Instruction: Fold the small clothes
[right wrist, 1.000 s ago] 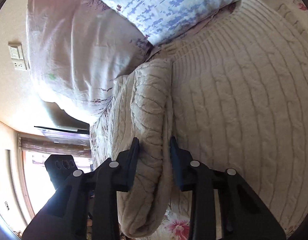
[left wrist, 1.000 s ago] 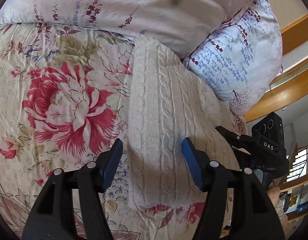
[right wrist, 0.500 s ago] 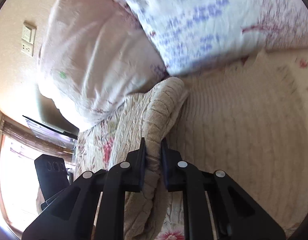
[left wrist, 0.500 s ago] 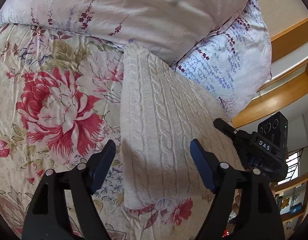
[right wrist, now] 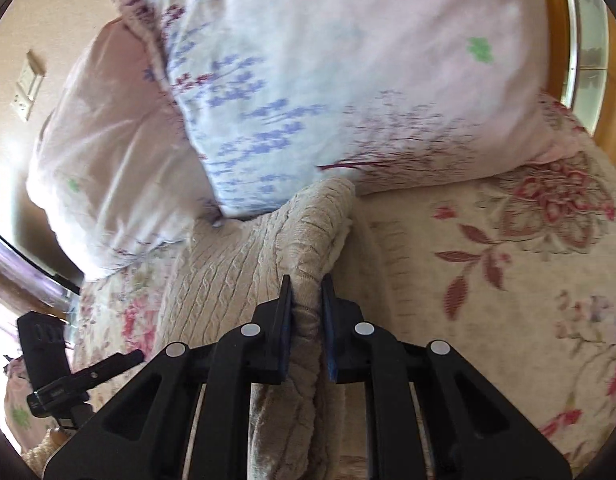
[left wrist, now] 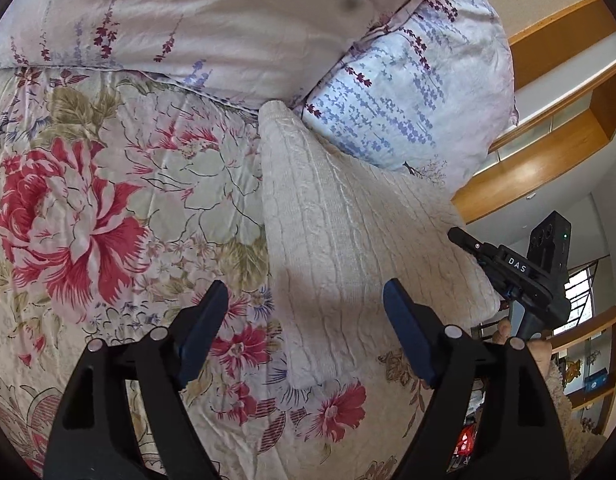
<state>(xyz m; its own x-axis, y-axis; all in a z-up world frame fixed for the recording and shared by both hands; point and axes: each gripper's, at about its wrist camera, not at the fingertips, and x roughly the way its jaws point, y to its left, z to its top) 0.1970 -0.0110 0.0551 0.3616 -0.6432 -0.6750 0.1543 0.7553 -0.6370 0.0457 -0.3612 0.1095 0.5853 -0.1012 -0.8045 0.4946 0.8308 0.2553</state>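
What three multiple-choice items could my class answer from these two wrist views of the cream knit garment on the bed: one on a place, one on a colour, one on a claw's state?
1. Where does the cream knit garment lie?
A. On the floral bedspread, its far end against the pillows
B. On a wooden floor
C. Inside a basket

2. What colour is the biggest flower printed on the bedspread?
A. Blue
B. Red-pink
C. Yellow

3. How does the right claw stand?
A. Wide open above the bedspread
B. Shut on a pillow
C. Shut on a bunched fold of the garment

Answers:
1 A: the left wrist view shows the garment across the bedspread, reaching the lavender-print pillow.
2 B: a large red-pink bloom fills the left of that view.
3 C: the right wrist view shows knit fabric pinched between both pads.
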